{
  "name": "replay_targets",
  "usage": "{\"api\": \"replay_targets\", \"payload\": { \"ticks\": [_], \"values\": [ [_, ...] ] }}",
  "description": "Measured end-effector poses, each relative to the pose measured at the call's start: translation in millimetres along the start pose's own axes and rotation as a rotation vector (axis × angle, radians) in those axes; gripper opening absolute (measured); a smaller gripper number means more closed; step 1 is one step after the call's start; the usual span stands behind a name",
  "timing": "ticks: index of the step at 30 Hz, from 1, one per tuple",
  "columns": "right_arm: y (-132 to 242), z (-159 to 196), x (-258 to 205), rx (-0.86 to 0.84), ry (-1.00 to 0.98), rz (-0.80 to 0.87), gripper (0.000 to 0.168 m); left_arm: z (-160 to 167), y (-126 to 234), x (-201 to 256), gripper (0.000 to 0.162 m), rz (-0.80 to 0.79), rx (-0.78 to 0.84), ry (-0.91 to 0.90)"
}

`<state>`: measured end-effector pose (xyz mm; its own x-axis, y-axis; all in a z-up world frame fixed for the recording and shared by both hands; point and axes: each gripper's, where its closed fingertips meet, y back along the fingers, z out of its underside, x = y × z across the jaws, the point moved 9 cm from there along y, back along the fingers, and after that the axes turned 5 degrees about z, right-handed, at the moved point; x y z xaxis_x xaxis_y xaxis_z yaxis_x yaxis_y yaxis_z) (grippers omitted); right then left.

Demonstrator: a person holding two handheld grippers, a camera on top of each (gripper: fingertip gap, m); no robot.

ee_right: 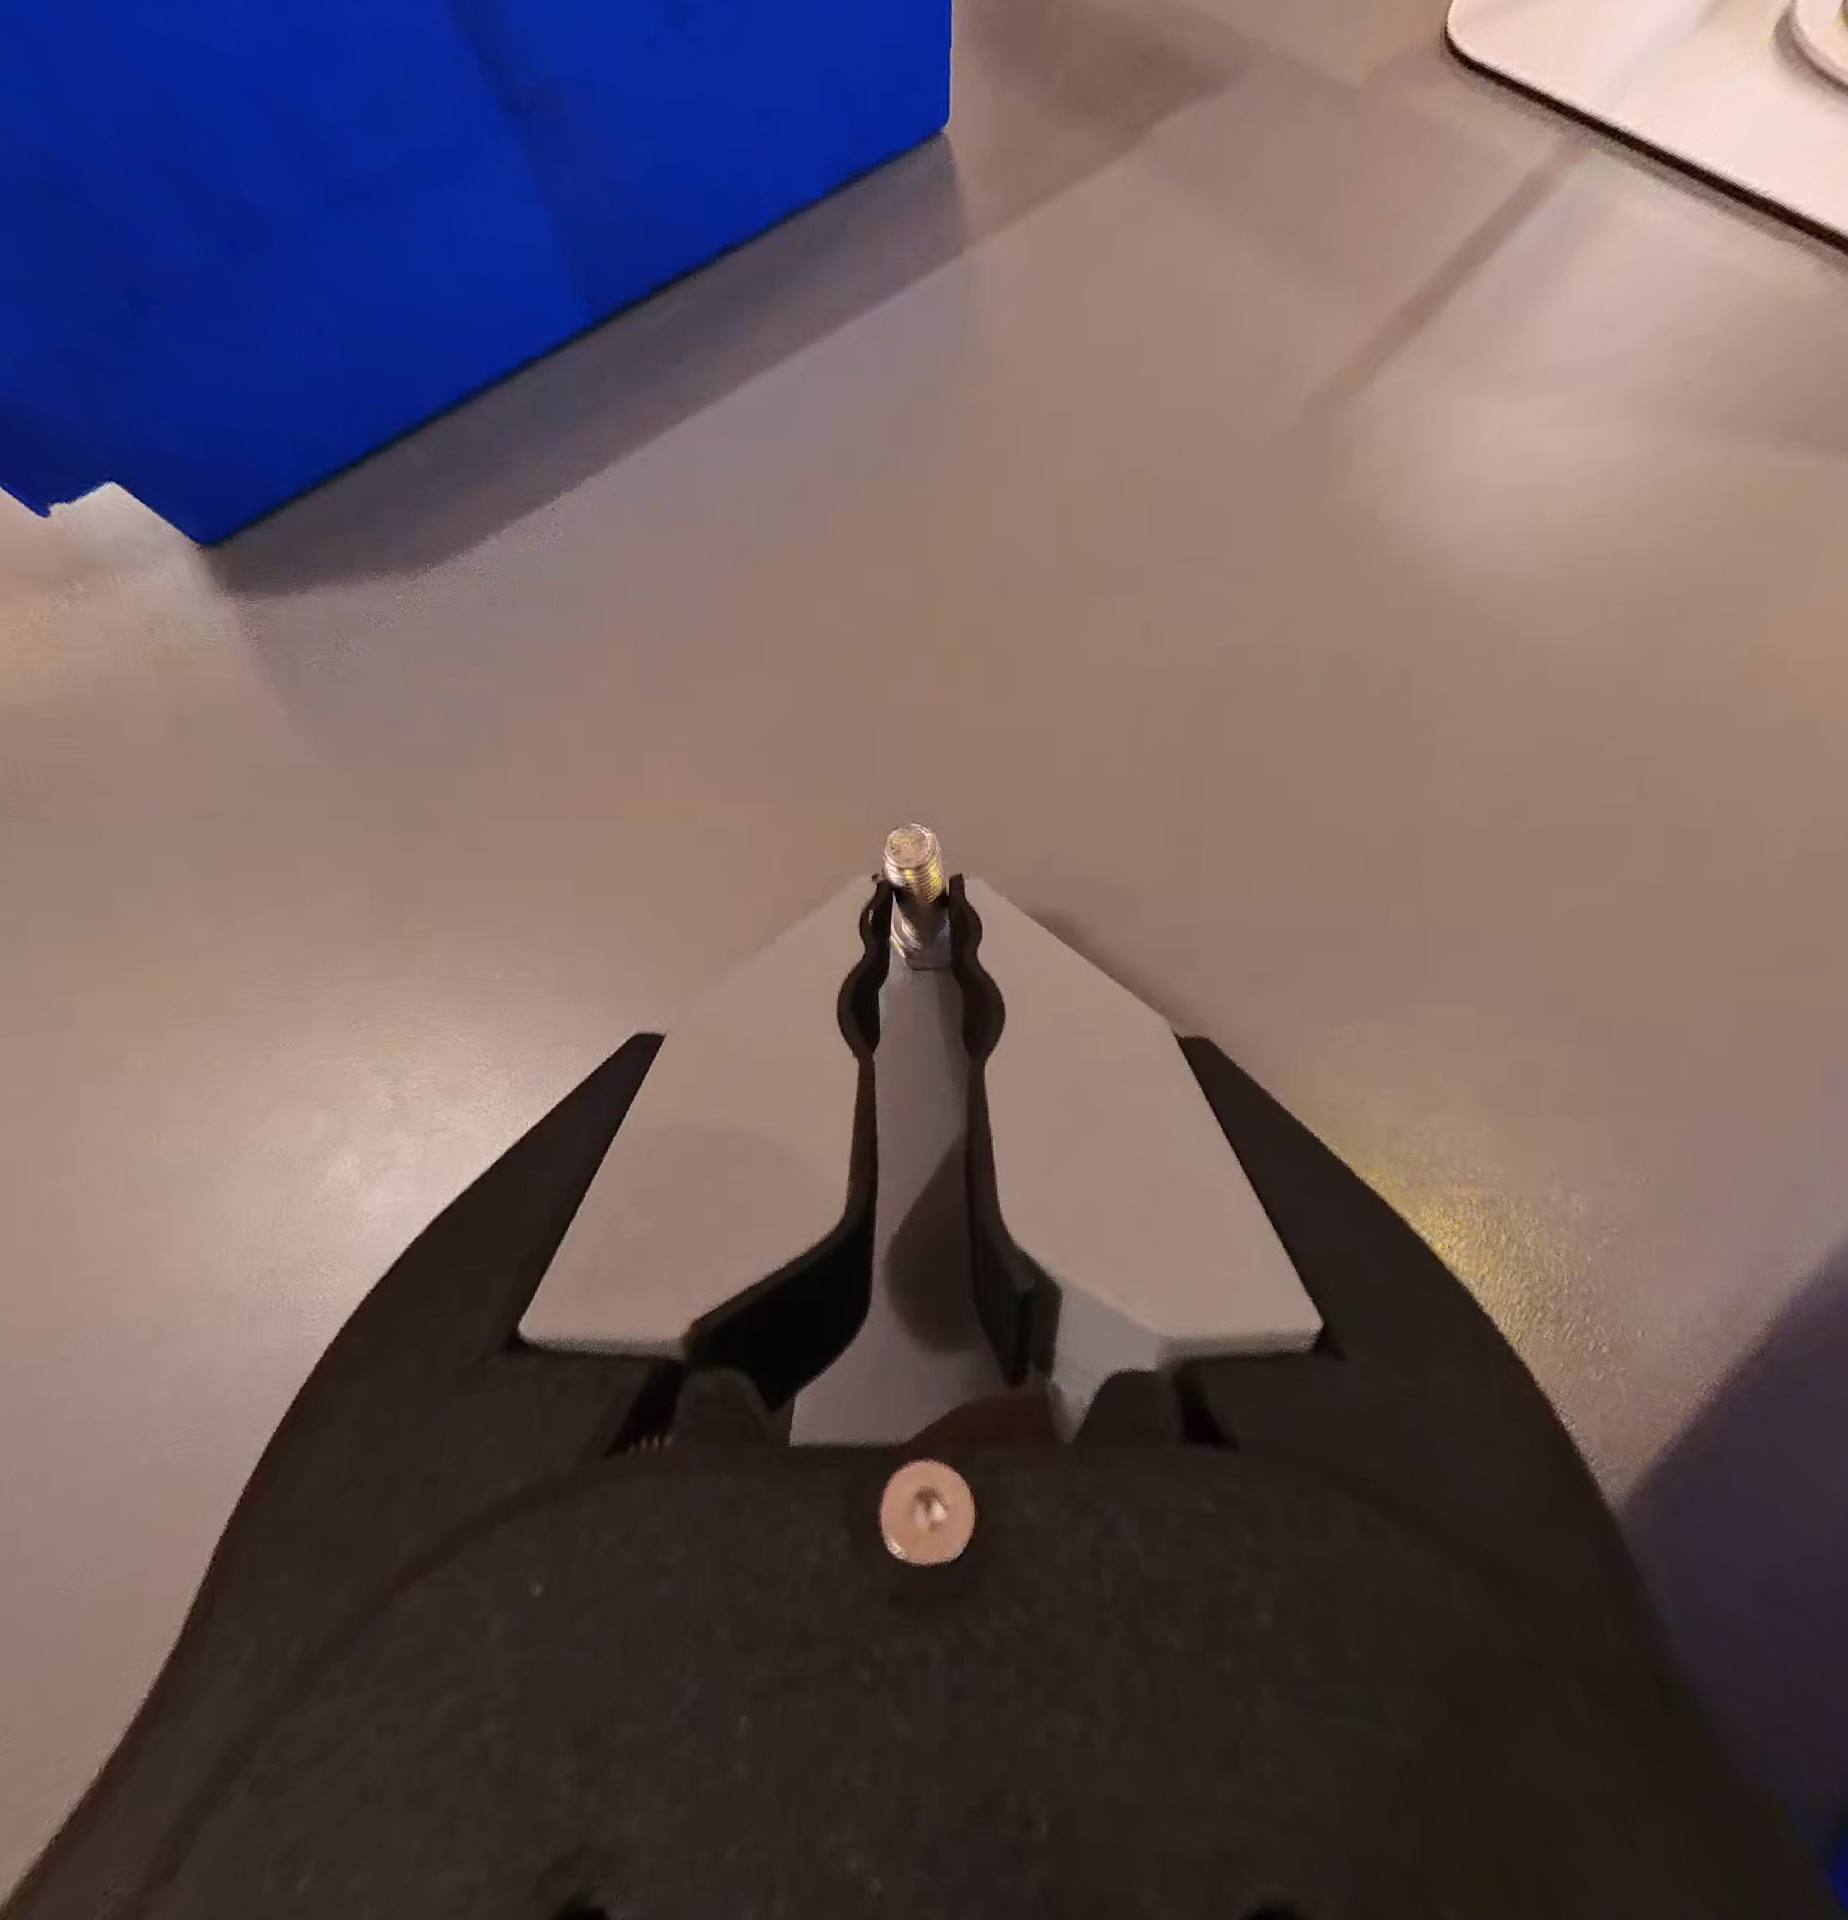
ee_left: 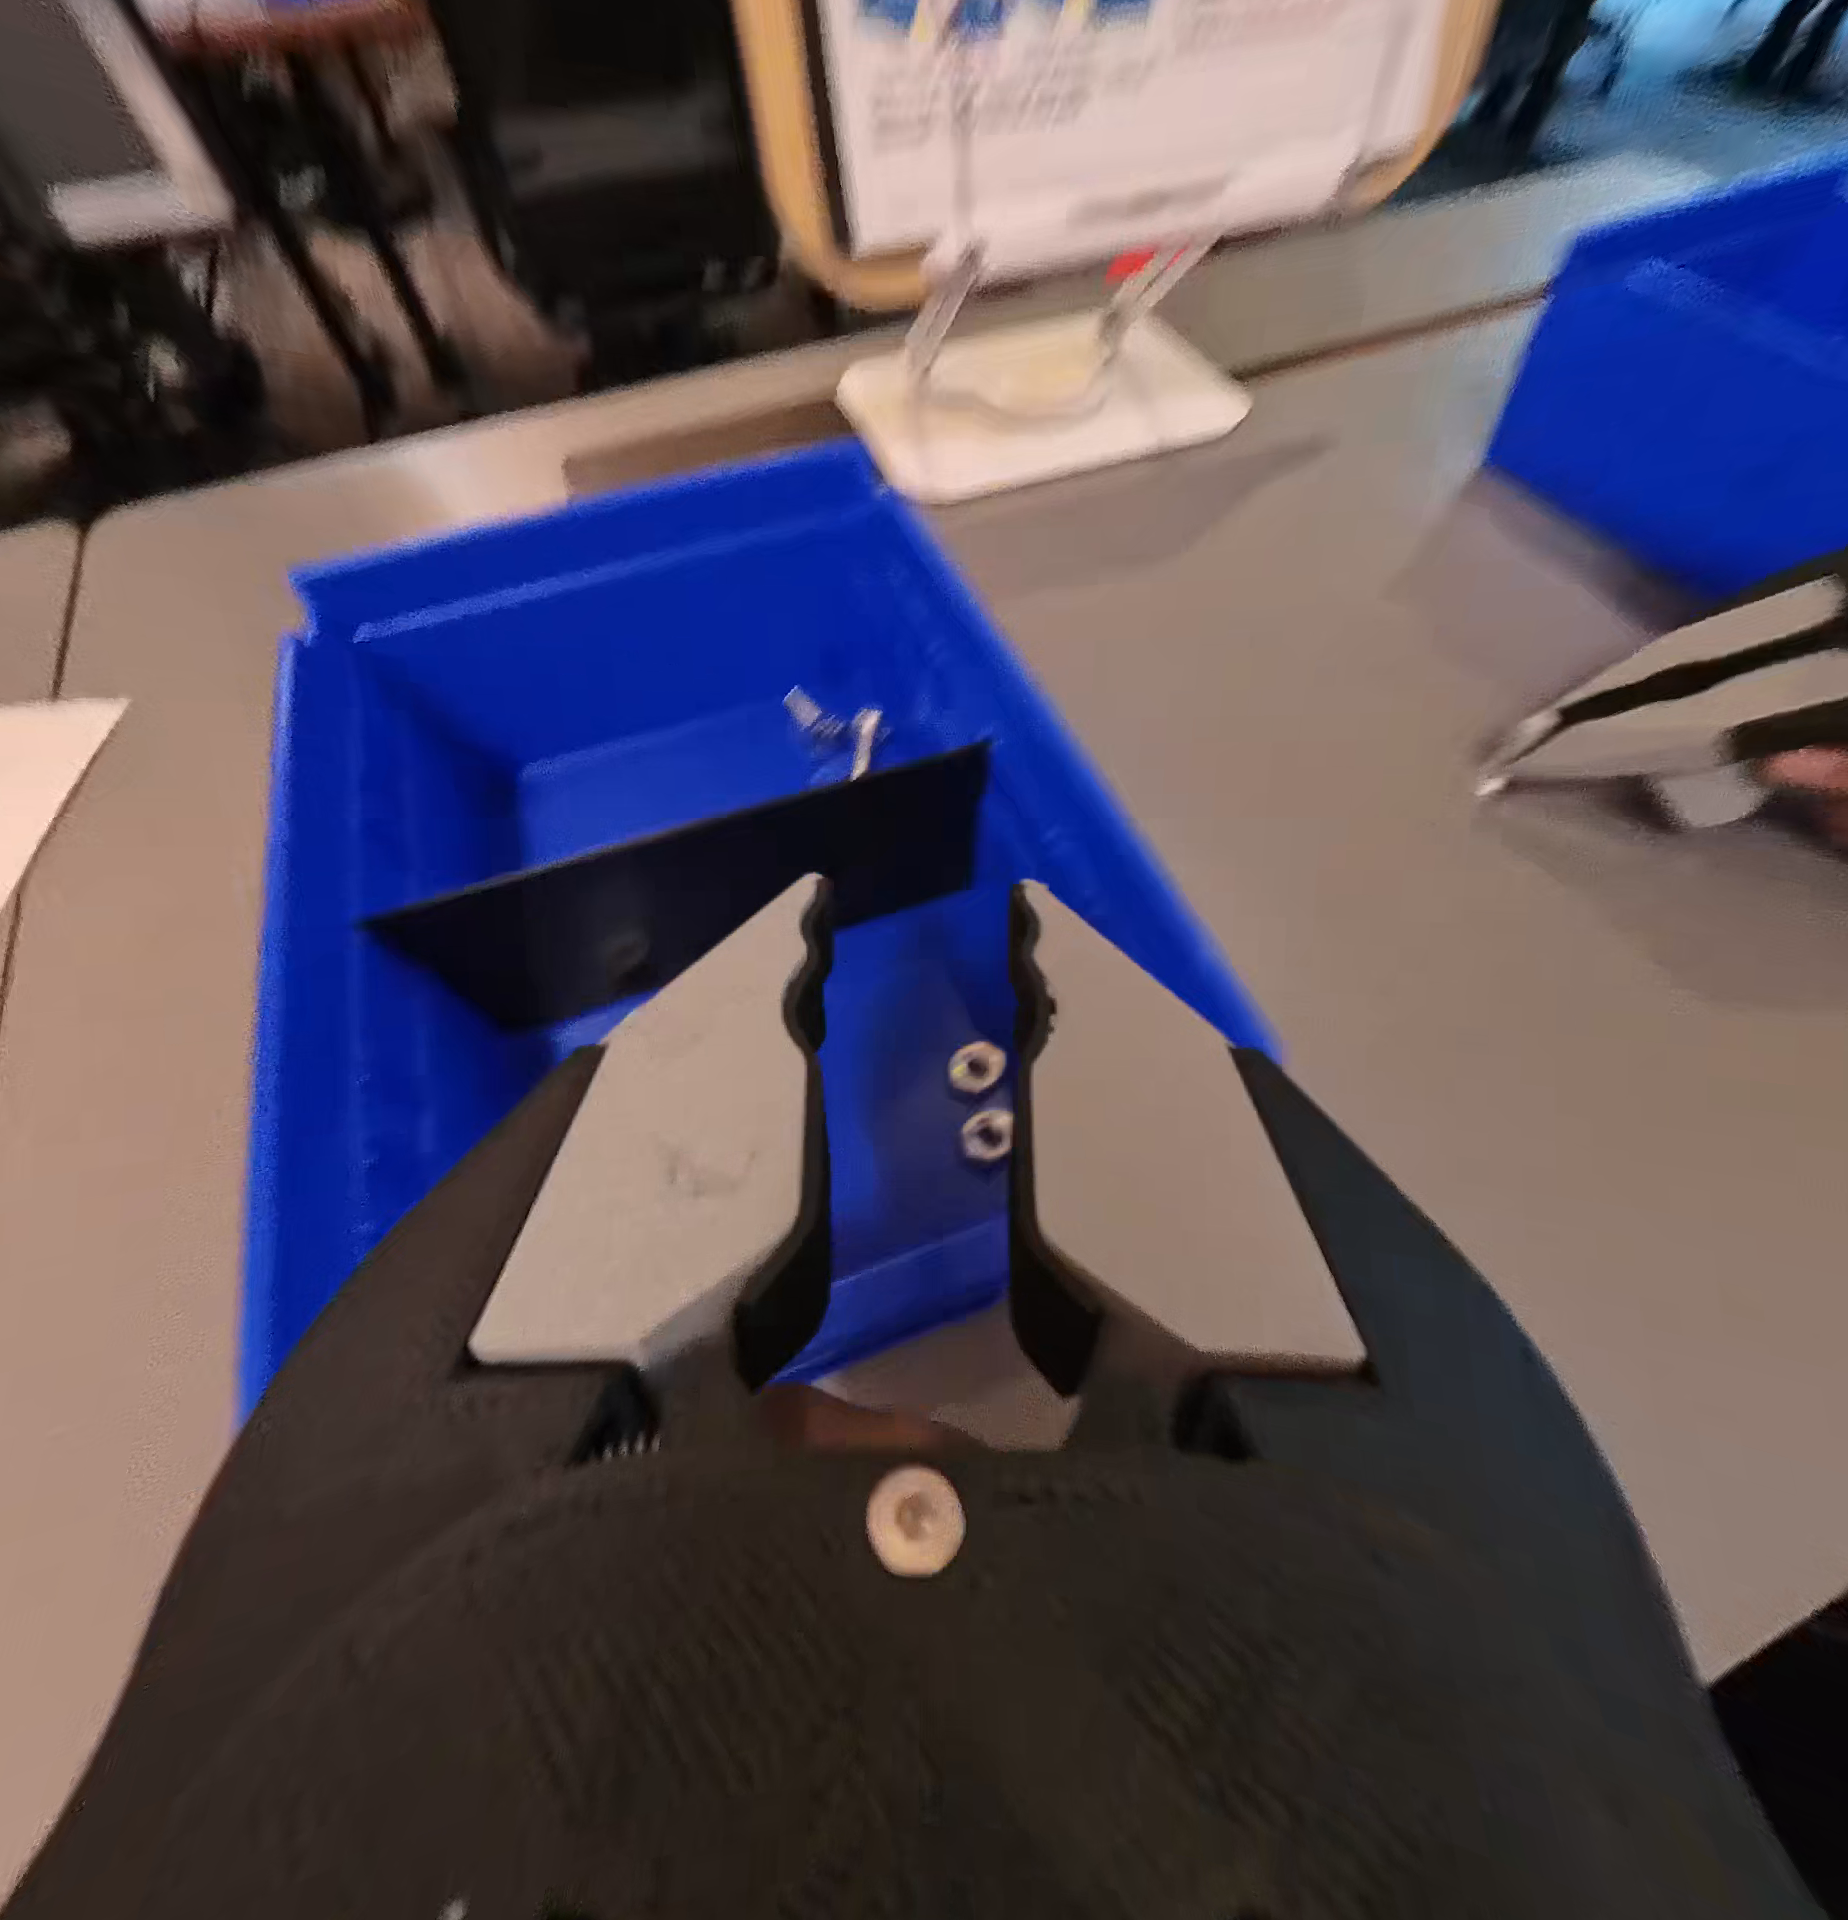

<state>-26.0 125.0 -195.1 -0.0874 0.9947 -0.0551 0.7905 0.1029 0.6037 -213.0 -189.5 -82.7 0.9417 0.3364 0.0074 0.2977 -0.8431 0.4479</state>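
the left gripper (ee_left: 918, 894) hovers over the near compartment of the blue bin (ee_left: 317, 935), jaws spread and empty, two nuts (ee_left: 980, 1099) just below them at centre frame. the right gripper (ee_right: 918, 883) pinches a bolt (ee_right: 912, 868) above the bare counter (ee_right: 1315, 623), mid frame.

Two blue bins stand on the worktop (ee_left: 1315, 831): a near bin (ee_left: 317, 935) and a far bin (ee_left: 1689, 416). One black divider (ee_left: 691, 883) splits the near one into two compartments. The closer compartment holds two nuts (ee_left: 977, 1070); the farther holds screws (ee_left: 832, 727), too blurred to count. One bolt (ee_right: 915, 883) shows in the right wrist view. One sign stand (ee_left: 1045, 405), one white sheet (ee_left: 16, 790).
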Motion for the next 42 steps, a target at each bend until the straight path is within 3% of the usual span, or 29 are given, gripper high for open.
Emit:
{"api": "replay_targets", "payload": {
  "ticks": [6, 10, 20, 21, 22, 27, 33, 37, 42],
  "values": [
    [6, 1, 0, 0.027, 0.006, -0.001, 0.023, 10, -32, -54, 0.038, -0.066, -0.274, 0.031],
    [13, -2, 1, 0.08, 0.006, 0.005, 0.024, 11, -58, -73, 0.039, -0.076, -0.422, 0.041],
    [24, -9, 1, 0.167, 0.016, 0.029, 0.024, 48, -107, -99, 0.04, -0.141, -0.729, 0.056],
    [25, -10, 1, 0.174, 0.014, 0.031, 0.024, 50, -110, -99, 0.036, -0.138, -0.731, 0.056],
    [27, -10, 1, 0.181, 0.01, 0.03, 0.024, 49, -111, -100, 0.021, -0.144, -0.712, 0.069],
    [29, -11, 3, 0.196, -0.011, 0.012, 0.023, 50, -110, -101, 0.015, -0.157, -0.743, 0.051],
    [33, -15, 1, 0.23, -0.006, 0.001, 0.023, 20, -88, -90, 0.015, -0.191, -0.623, -0.032],
    [42, -21, -3, 0.292, -0.011, -0.068, 0.024, -23, -67, -46, 0.015, -0.087, -0.405, -0.165],
    [59, -32, -23, 0.383, -0.12, -0.484, 0.027, -64, -49, 52, 0.015, 0.215, -0.047, -0.453]
  ]
}}
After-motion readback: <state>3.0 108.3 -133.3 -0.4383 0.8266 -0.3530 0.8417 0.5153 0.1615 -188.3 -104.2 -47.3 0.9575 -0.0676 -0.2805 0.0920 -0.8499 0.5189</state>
